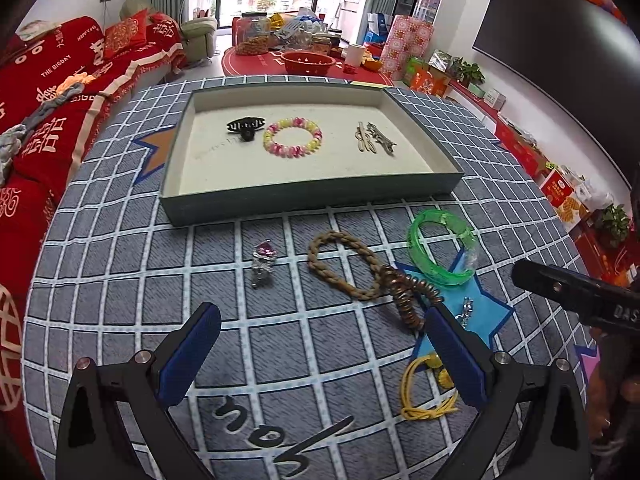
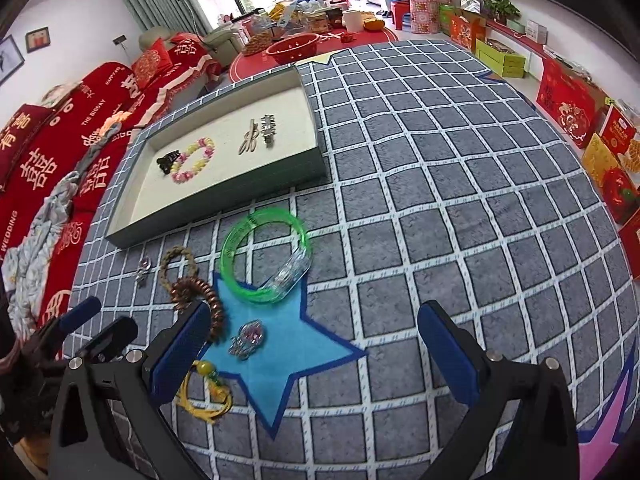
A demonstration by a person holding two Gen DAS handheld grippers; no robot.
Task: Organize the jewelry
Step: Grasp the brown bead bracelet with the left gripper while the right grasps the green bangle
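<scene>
Looking out from the left wrist, the left tongs [image 1: 320, 354] hang spread wide over a grey checked rug [image 1: 120, 280], pinching nothing. Far ahead lies a shallow grey-green tray [image 1: 312, 194] with a pale lining. Inside it, from left to right, rest a black claw clip [image 1: 245, 126], a pink-and-yellow beaded bracelet [image 1: 293, 136] just beside it, and a bunch of silver hair clips [image 1: 374, 139] well apart to the right. On the rug near the tray sit a pink-stoned ring [image 1: 263, 261], a braided tan cord loop [image 1: 344, 264] touching a brown coil hair tie [image 1: 412, 296], and a green bangle [image 1: 440, 252] to the right. A small silver brooch [image 1: 466, 310] lies on a blue star patch [image 1: 486, 312], and a yellow tasselled cord [image 1: 424, 392] lies partly behind the right-hand finger. Part of the right tongs' black body [image 1: 580, 292] shows at the right edge.

From the right wrist, the right tongs [image 2: 314, 354] are likewise spread wide and empty. The green bangle [image 2: 266, 254] lies ahead, overlapping the blue star patch [image 2: 288, 352], with the silver brooch [image 2: 247, 339] nearer on the patch. The brown coil hair tie [image 2: 196, 292], braided tan cord loop [image 2: 176, 260] and ring [image 2: 143, 268] lie to the left, the yellow tasselled cord [image 2: 204, 392] near the left finger. The tray [image 2: 224, 208] sits far left.
</scene>
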